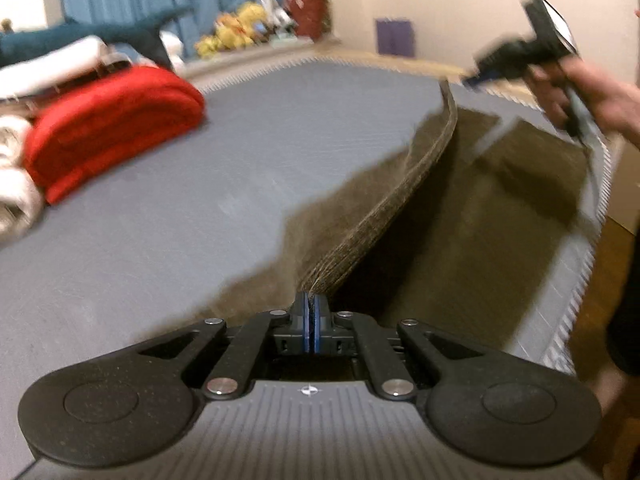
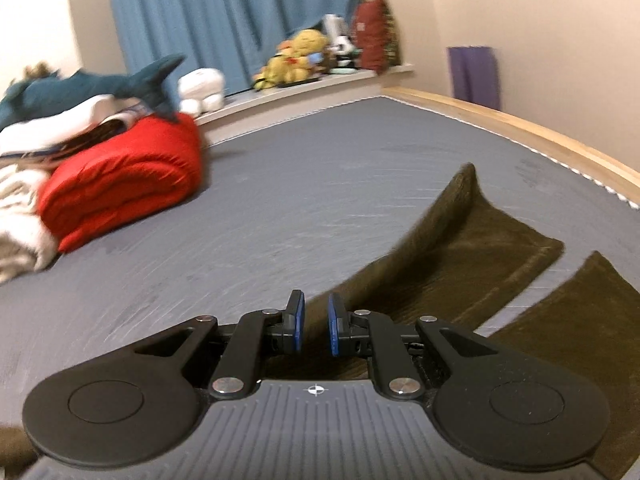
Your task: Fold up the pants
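The olive pants [image 1: 460, 216] lie on the grey bed [image 1: 200, 200] near its right edge, 2 legs apart at the far end. The left claw [image 1: 311, 312] is clamped on a lifted fabric edge (stretched taut). The right claw [image 2: 316, 322] hangs over the pants with its jaws parted, holding nothing. A folded red blanket [image 2: 120, 192] sits well apart.

Both grippers, left gripper [image 1: 311, 312] and right gripper [image 2: 316, 326], are matte black with blue pads [image 2: 298, 320], silver screws [image 2: 402, 385] and a ribbed grey body [image 2: 316, 424].
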`<act>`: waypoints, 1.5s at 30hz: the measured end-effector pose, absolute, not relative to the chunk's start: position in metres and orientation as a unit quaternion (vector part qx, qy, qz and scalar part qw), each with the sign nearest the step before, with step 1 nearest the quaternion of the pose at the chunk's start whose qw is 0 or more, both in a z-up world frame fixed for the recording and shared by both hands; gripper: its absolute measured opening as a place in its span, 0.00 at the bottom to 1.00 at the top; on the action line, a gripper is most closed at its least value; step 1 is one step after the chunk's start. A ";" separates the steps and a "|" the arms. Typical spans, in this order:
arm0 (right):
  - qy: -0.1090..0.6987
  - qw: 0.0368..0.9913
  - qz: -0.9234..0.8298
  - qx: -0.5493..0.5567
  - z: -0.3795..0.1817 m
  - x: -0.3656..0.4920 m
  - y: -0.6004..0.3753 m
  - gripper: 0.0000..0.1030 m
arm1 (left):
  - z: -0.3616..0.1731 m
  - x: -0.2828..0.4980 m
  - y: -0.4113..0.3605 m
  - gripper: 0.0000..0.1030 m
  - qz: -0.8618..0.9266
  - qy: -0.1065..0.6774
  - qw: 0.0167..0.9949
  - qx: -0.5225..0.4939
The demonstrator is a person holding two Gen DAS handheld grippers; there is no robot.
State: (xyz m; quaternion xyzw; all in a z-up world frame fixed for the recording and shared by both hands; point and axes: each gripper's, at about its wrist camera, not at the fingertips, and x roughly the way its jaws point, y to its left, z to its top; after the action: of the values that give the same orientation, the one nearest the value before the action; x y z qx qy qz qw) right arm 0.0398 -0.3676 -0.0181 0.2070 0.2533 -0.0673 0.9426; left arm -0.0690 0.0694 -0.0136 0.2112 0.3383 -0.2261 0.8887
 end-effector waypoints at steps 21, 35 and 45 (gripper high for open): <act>0.335 0.846 -0.103 0.401 -0.113 0.077 -0.504 0.13 | -0.061 -0.017 -0.010 0.09 -0.273 0.367 0.860 0.226; 0.372 0.828 -0.113 0.405 -0.163 0.109 -0.502 0.26 | -0.118 0.003 -0.036 0.35 -0.294 0.400 0.816 0.297; 0.342 0.846 -0.116 0.392 -0.137 0.095 -0.499 0.10 | -0.127 0.005 -0.047 0.08 -0.284 0.395 0.808 0.332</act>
State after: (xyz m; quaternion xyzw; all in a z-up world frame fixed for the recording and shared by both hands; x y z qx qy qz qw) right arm 0.0946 -0.4986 -0.1373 0.3920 0.3424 -0.1162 0.8459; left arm 0.0048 -0.0469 -0.1272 0.3322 0.3949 -0.2837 0.8082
